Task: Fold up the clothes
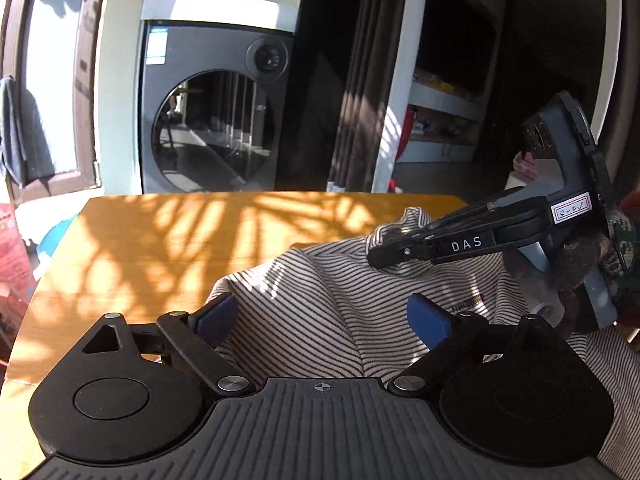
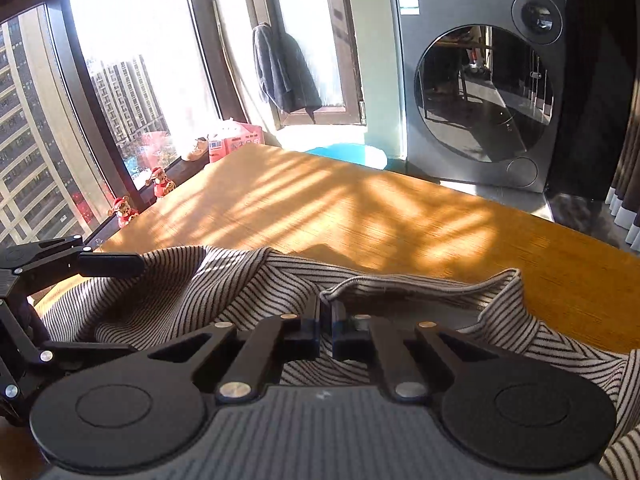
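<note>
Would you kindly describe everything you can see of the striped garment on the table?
The striped garment is a soft knit with thin dark stripes on a pale ground, and a small dark label shows on it in the left wrist view. It lies crumpled and unfolded on the near part of the wooden table, partly sunlit. The right gripper is shut on a ribbed edge, lifting it into a ridge. The left gripper is open over the cloth, with fabric between its blue fingers.

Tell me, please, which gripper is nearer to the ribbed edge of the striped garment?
Right. The right gripper is shut on the striped garment just below its ribbed edge. The left gripper stands open over the cloth's middle, holding nothing.
</note>
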The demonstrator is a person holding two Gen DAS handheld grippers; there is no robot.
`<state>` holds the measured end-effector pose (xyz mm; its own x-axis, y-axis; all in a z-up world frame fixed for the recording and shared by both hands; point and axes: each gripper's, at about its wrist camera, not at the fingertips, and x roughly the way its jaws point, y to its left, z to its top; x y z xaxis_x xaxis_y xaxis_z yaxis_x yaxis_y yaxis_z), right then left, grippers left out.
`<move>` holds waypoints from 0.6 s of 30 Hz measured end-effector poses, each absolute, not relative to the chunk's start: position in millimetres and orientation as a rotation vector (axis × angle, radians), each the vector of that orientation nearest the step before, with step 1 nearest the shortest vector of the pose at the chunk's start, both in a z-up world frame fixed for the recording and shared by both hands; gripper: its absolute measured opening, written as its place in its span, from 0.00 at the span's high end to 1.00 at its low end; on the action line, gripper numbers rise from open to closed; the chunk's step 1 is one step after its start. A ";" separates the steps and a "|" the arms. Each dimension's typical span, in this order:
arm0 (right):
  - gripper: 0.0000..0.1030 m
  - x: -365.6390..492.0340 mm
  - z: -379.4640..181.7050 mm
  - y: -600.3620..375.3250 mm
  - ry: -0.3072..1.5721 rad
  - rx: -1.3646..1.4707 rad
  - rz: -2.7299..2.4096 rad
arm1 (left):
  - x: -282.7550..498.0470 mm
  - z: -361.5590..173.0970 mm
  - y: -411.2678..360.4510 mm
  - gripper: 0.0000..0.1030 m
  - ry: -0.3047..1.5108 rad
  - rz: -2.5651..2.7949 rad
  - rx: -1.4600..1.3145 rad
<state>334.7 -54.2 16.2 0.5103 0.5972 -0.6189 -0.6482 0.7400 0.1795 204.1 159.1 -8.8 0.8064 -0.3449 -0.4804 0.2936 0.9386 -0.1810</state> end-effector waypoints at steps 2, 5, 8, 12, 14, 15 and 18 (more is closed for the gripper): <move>0.96 333.6 42.5 -62.6 0.629 -0.005 0.752 | 200.3 -9.8 168.7 0.02 0.508 -0.359 -0.132; 1.00 347.1 61.6 -63.8 0.560 -0.007 0.706 | 202.3 -13.8 178.3 0.00 0.511 -0.365 -0.174; 1.00 356.9 60.8 -61.9 0.541 -0.059 0.661 | 209.8 -15.7 185.1 0.00 0.534 -0.334 -0.190; 0.99 353.8 43.1 -65.7 0.561 -0.127 0.637 | 217.4 -16.3 195.7 0.00 0.551 -0.260 -0.161; 0.99 352.2 34.2 -67.6 0.571 -0.161 0.625 | 221.2 -16.5 201.0 0.00 0.559 -0.222 -0.146; 0.96 348.5 31.7 -69.8 0.569 -0.185 0.621 | 223.2 -16.7 203.6 0.00 0.563 -0.203 -0.139; 0.74 295.2 46.8 -98.1 0.500 -0.323 0.662 | 228.9 -17.1 211.6 0.00 0.575 -0.147 -0.117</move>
<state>295.2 -98.1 46.8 0.6776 0.5026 -0.5368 -0.6537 0.7461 -0.1265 228.9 211.6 -17.1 0.8291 -0.1709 -0.5323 0.1059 0.9829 -0.1507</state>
